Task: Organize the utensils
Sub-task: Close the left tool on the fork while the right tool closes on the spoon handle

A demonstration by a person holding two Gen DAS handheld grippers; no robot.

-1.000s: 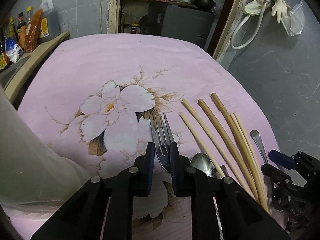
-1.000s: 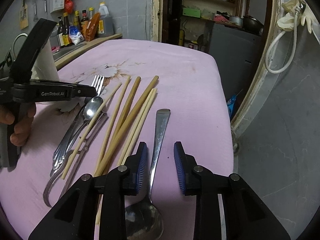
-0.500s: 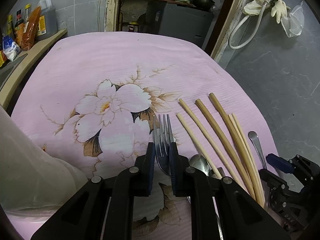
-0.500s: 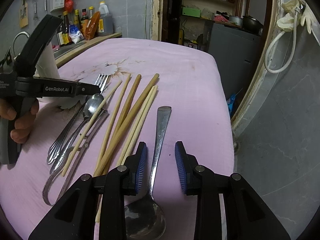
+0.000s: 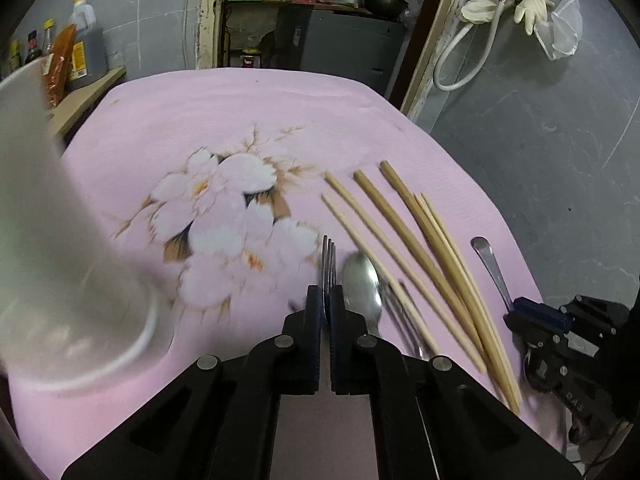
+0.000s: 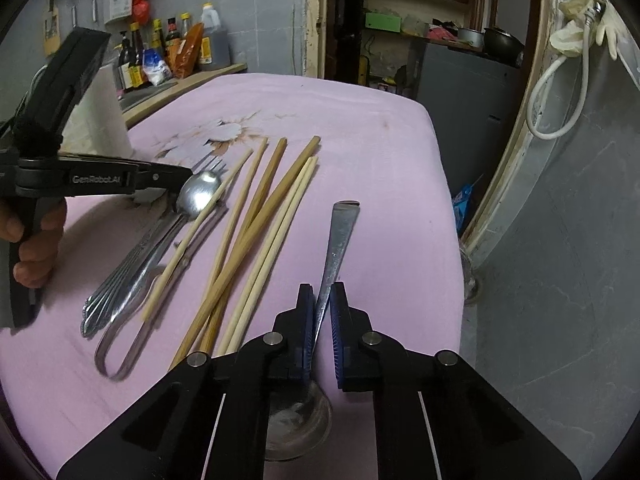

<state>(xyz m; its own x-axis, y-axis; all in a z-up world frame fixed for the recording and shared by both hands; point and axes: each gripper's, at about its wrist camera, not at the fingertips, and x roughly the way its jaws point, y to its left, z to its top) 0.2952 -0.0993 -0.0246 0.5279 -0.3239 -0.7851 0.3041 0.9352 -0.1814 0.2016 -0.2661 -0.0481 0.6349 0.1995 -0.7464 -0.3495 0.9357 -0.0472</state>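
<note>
On the pink flowered cloth [image 5: 248,112] lie several wooden chopsticks [image 5: 404,224], a small spoon [image 5: 360,284] and more cutlery. My left gripper [image 5: 326,300] is shut on a fork [image 5: 328,256], held on edge with tines pointing forward; it also shows in the right wrist view [image 6: 176,184]. My right gripper [image 6: 320,312] is shut on the handle of a large metal spoon [image 6: 340,236], whose bowl lies under the jaws. The chopsticks [image 6: 256,224] lie left of it.
A white cylindrical container [image 5: 52,240] stands at the left, close to my left gripper. Sauce bottles [image 6: 172,48] stand on a counter beyond the table. The table's right edge [image 6: 444,184] drops to a grey floor.
My left gripper has closed on the fork and turned it on edge, moving toward the white container. My right gripper has closed from open onto the large spoon's handle.
</note>
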